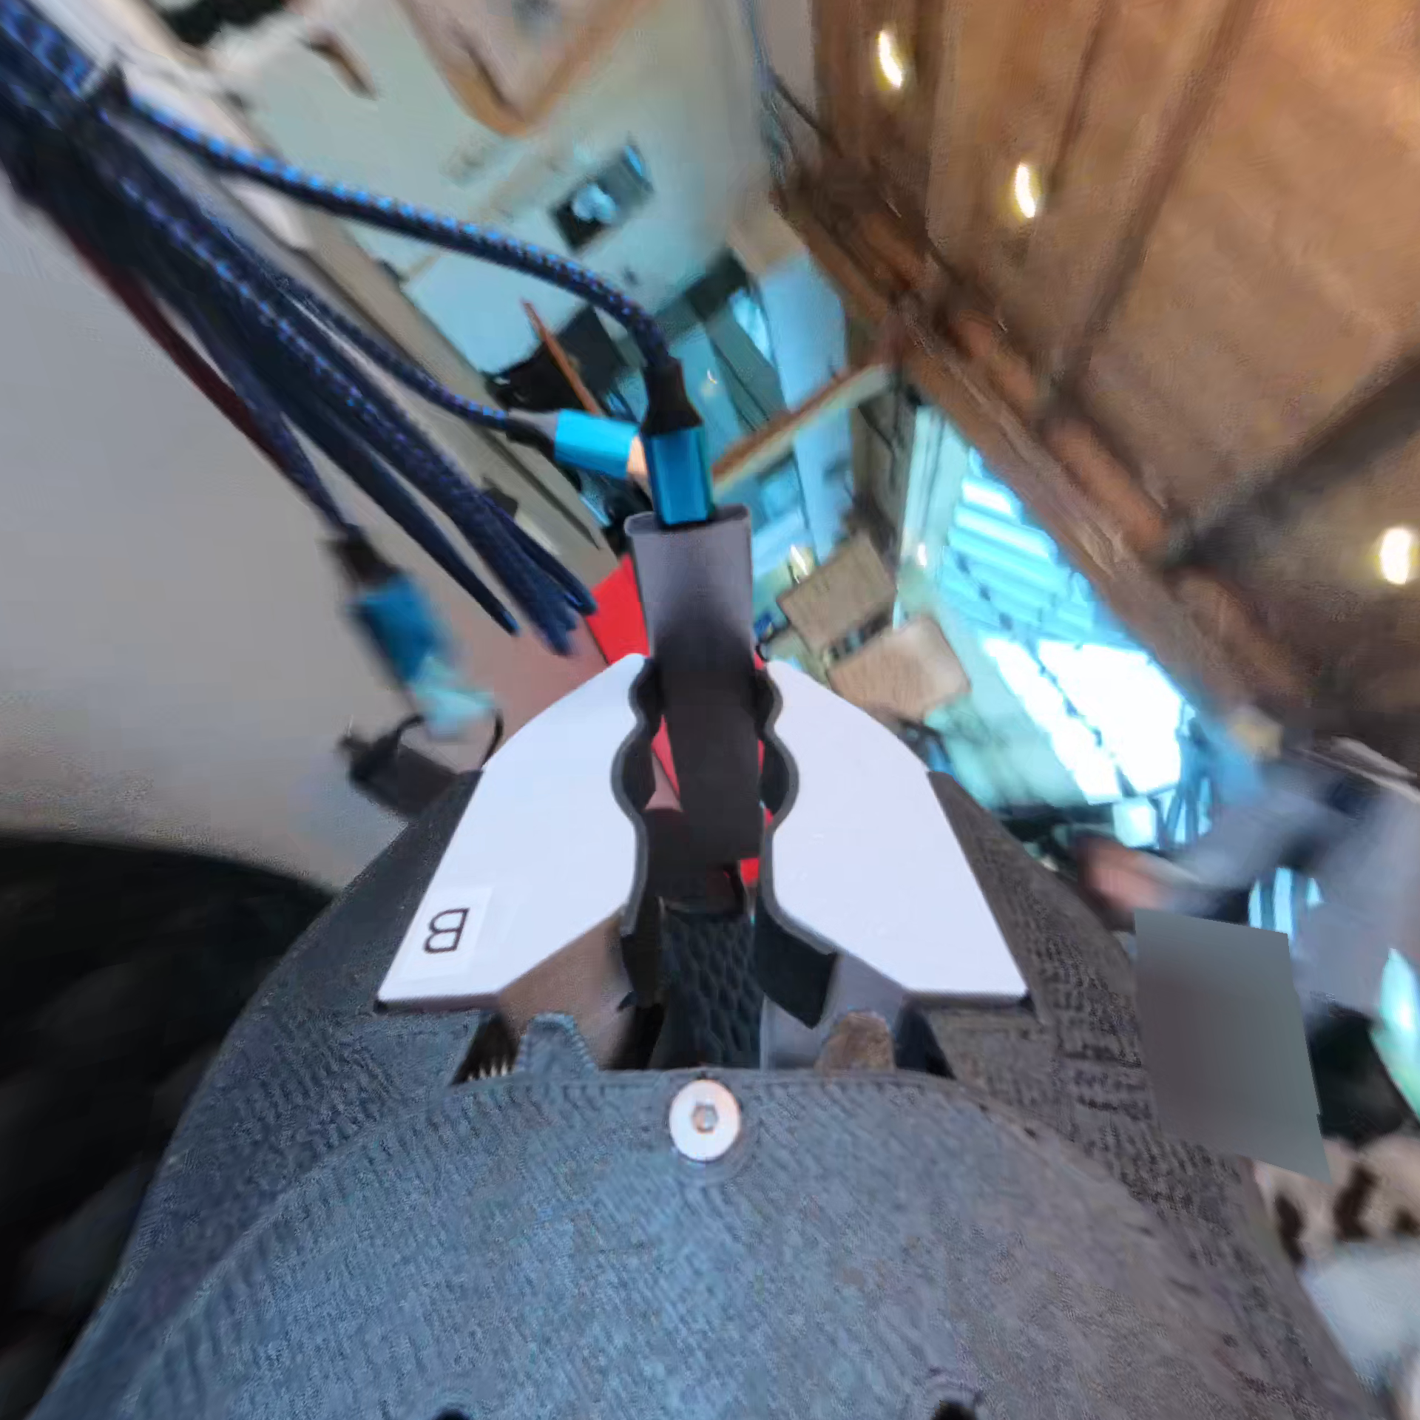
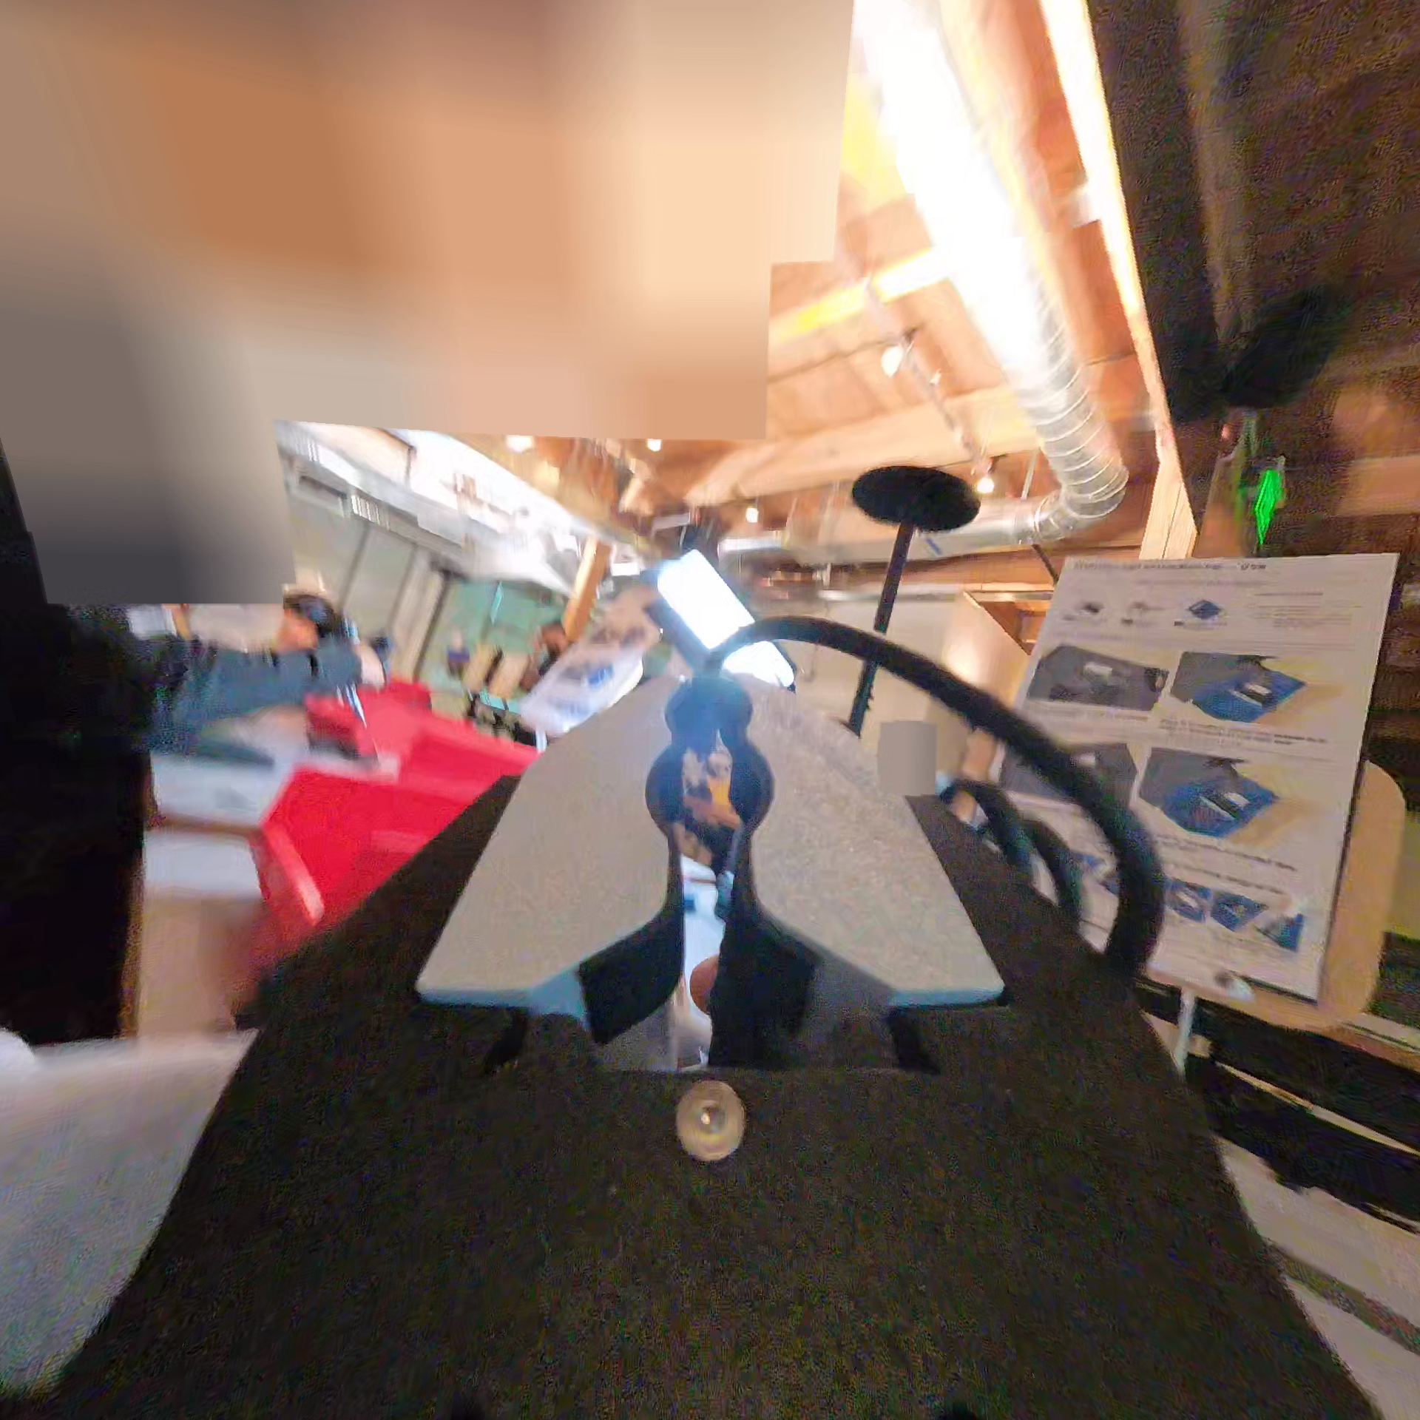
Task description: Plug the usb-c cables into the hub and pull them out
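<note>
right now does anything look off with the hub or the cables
Yes: the hub is held up in the air, clamped in the left gripper, with two blue plugs in its far end. A loose bundle of braided cables dangles beside it, one plug hanging free. No damage shows.

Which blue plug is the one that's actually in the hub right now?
In the left wrist view, find the left claw, shut on the grey hub that sticks up between its white fingers. The plugged connector stands upright in the hub's top end. Unlike the blue plug beside it and the blurred one dangling left, it is seated.
</note>
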Available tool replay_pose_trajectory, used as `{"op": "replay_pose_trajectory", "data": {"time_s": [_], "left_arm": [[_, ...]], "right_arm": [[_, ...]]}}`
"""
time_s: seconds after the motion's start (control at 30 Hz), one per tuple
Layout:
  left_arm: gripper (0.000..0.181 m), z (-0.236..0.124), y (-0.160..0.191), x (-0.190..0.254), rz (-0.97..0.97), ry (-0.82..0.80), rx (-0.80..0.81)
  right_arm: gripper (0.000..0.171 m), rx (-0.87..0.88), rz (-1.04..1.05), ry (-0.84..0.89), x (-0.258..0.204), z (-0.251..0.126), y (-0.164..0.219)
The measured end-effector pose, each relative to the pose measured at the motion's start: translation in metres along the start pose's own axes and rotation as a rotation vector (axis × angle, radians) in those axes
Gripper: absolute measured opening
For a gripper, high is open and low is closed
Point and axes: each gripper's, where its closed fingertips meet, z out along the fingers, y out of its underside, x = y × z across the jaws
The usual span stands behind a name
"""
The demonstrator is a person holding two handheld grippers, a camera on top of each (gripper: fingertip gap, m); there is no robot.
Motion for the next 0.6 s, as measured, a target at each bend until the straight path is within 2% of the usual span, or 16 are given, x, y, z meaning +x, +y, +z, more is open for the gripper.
{"op": "replay_pose_trajectory", "data": {"time_s": [0.03, 0.07, 0.1, 0.13, 0.17, 0.23, 0.3, 0.4, 0.6], "left_arm": [[0.024, 0.001, -0.004, -0.009, -0.073, -0.028, -0.002], [0.024, 0.007, 0.006, -0.003, 0.010, -0.035, -0.063], [0.024, 0.011, 0.018, 0.008, 0.129, -0.037, -0.110], [0.024, 0.014, 0.025, 0.017, 0.200, -0.025, -0.113], [0.024, 0.014, 0.026, 0.020, 0.244, -0.012, -0.104], [0.024, 0.008, 0.020, 0.019, 0.205, 0.021, -0.061], [0.025, 0.004, 0.019, 0.024, 0.168, 0.075, -0.061], [0.025, 0.002, 0.023, 0.030, 0.177, 0.122, -0.083], [0.025, 0.000, 0.021, 0.033, 0.142, 0.173, -0.083]], "right_arm": [[0.007, 0.035, -0.028, 0.019, 0.010, 0.008, -0.035], [0.006, -0.024, -0.212, 0.088, 0.026, 0.014, -0.040], [0.006, -0.182, -0.207, 0.085, 0.045, 0.017, -0.012], [0.007, -0.308, -0.015, 0.027, 0.057, 0.012, 0.018], [0.007, -0.342, 0.136, -0.007, 0.063, 0.008, 0.029], [0.007, -0.322, 0.261, 0.009, 0.070, 0.001, 0.029], [0.007, -0.376, 0.348, -0.039, 0.060, -0.001, 0.033], [0.007, -0.407, 0.455, -0.144, 0.043, 0.000, 0.023], [0.007, -0.344, 0.625, -0.208, 0.063, -0.006, -0.034]]}}
